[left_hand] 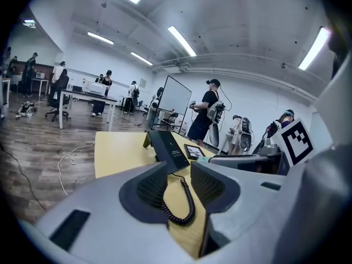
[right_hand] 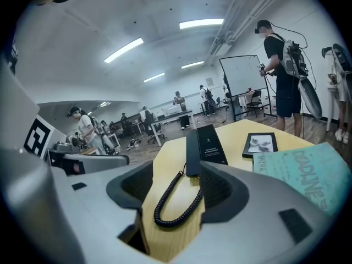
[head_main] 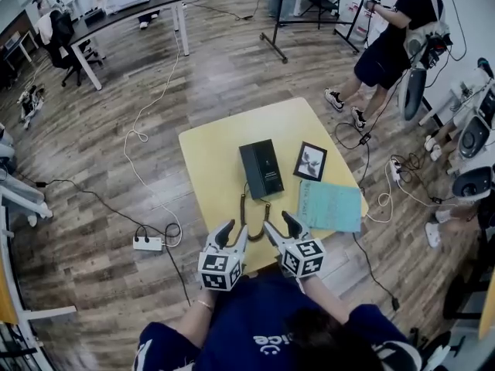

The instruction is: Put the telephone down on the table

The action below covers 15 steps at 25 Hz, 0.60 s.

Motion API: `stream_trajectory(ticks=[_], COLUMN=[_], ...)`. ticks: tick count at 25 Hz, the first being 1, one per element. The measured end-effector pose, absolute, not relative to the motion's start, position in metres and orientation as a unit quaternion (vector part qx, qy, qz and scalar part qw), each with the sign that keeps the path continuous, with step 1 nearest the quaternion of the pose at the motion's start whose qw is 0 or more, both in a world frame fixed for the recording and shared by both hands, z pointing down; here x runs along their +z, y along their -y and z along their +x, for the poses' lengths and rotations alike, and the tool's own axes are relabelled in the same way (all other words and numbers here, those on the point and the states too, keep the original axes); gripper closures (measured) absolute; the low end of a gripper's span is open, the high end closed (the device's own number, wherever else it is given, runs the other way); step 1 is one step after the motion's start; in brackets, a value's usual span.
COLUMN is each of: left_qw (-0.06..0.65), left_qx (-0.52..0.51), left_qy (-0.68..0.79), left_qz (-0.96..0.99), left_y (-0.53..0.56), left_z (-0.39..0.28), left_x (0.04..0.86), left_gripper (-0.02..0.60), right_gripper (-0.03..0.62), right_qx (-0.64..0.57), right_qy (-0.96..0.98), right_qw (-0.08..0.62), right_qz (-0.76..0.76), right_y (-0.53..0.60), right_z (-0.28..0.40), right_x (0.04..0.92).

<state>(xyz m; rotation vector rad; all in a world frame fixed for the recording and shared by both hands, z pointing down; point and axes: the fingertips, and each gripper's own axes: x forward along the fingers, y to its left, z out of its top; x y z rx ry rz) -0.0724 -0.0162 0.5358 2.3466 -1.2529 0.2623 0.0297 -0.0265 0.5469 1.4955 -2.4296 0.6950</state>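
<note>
A black telephone [head_main: 261,168] lies flat near the middle of the yellow table [head_main: 213,149], its handset resting along the left side. Its coiled cord [head_main: 254,221] loops toward the near table edge. My left gripper [head_main: 234,233] and right gripper [head_main: 279,226] hover side by side at that near edge, both open and empty. In the left gripper view the left gripper [left_hand: 179,185] frames the cord [left_hand: 187,203], with the telephone [left_hand: 170,150] beyond. In the right gripper view the right gripper [right_hand: 176,190] stands over the cord [right_hand: 177,199], with the telephone [right_hand: 207,144] ahead.
A small framed picture [head_main: 310,161] and a teal booklet [head_main: 330,205] lie right of the telephone. A power strip [head_main: 147,243] and cables lie on the wooden floor at the left. A person [head_main: 390,41] stands at the far right, with desks farther back.
</note>
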Motion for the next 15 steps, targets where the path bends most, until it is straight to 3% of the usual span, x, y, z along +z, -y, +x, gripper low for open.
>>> stream_trajectory(ticks=[3, 9, 15], left_qw=[0.226, 0.223, 0.218], left_qx=[0.096, 0.099, 0.102], left_qy=[0.463, 0.455, 0.439], left_qz=[0.852, 0.857, 0.865], left_y=[0.016, 0.018, 0.017], left_z=[-0.075, -0.078, -0.071], left_x=[0.535, 0.536, 0.533], left_gripper=[0.512, 0.577, 0.577], right_gripper=[0.388, 0.566, 0.585], right_qx=[0.226, 0.222, 0.211], right_qy=[0.826, 0.821, 0.829], right_qw=[0.105, 0.099, 0.103], right_qz=[0.507, 0.516, 0.508], right_y=[0.024, 0.024, 0.023], right_z=[0.025, 0.022, 0.014], right_x=[0.546, 0.543, 0.537])
